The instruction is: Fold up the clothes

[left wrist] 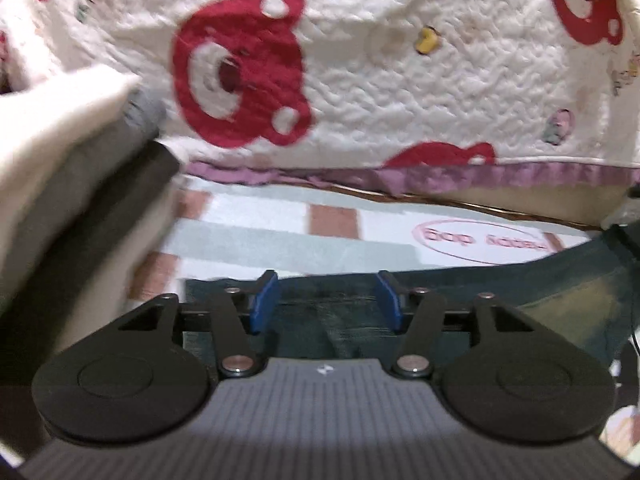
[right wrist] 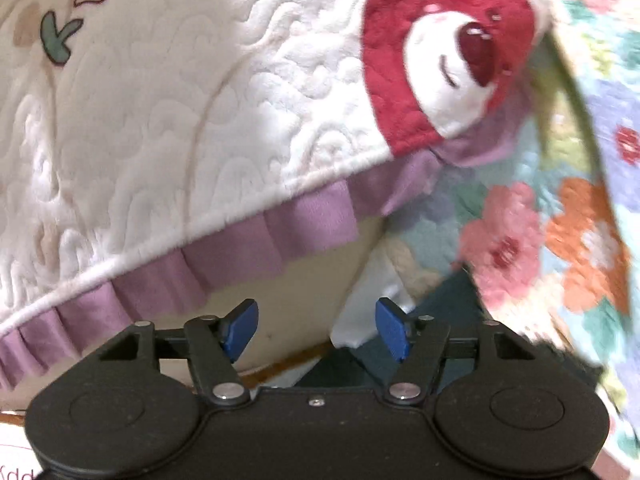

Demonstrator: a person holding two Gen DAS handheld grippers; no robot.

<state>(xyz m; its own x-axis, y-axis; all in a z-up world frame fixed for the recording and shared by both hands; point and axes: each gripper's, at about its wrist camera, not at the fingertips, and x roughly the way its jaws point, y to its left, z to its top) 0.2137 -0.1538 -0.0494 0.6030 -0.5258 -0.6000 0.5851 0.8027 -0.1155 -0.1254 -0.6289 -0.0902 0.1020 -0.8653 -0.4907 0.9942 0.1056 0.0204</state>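
left wrist: left gripper (left wrist: 326, 300) jaws spread, nothing held, over dark denim jeans (left wrist: 440, 300) flat on checked sheet (left wrist: 280, 232); quilted white bear-print blanket (left wrist: 400, 80) behind | right wrist: right gripper (right wrist: 316, 330) jaws spread, empty; purple pleated blanket trim (right wrist: 240, 248), fuzzy floral cloth (right wrist: 560, 240)

The left hand-held gripper (left wrist: 326, 300) points forward and low, its blue pads (left wrist: 264, 300) spread wide with nothing between them. The right hand-held gripper (right wrist: 316, 330) is likewise spread wide, pads (right wrist: 394, 330) apart and empty. Both views are blurred, so the exact tilt is hard to judge.
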